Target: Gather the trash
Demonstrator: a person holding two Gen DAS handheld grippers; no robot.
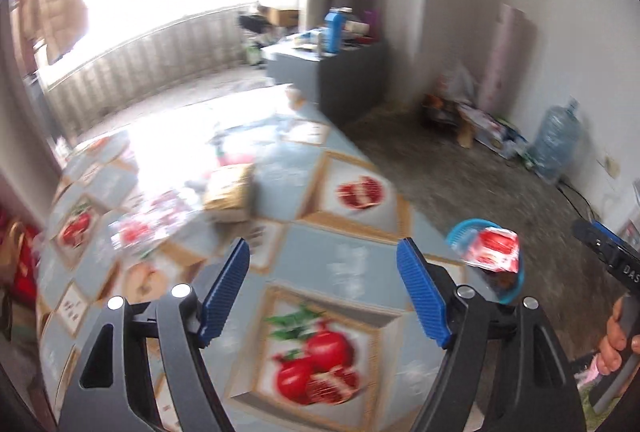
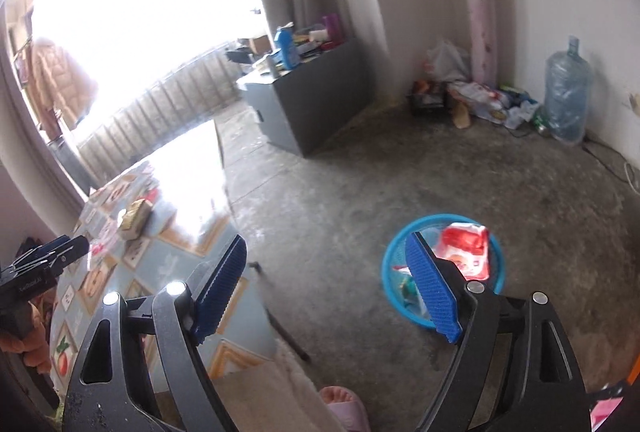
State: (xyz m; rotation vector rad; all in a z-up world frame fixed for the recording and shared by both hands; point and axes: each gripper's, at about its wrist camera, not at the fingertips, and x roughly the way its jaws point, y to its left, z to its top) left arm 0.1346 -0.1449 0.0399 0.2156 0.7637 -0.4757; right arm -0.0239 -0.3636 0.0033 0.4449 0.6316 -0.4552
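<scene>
Red wrapper (image 2: 466,250) in basket (image 2: 390,264), beyond right fingers (image 2: 430,288).

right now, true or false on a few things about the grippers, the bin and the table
1. The round blue plastic basket stands on the concrete floor. True.
2. The red and white plastic wrapper lies on the table. False: it sits in the basket.
3. The left gripper is shut on a wrapper. False: its blue fingers are spread, with nothing between them.
4. The right gripper is open and empty. True.
5. The table with the pomegranate-print cloth holds a tan cardboard box. True.
6. The large clear water jug stands on the grey cabinet. False: it stands on the floor by the wall.
</scene>
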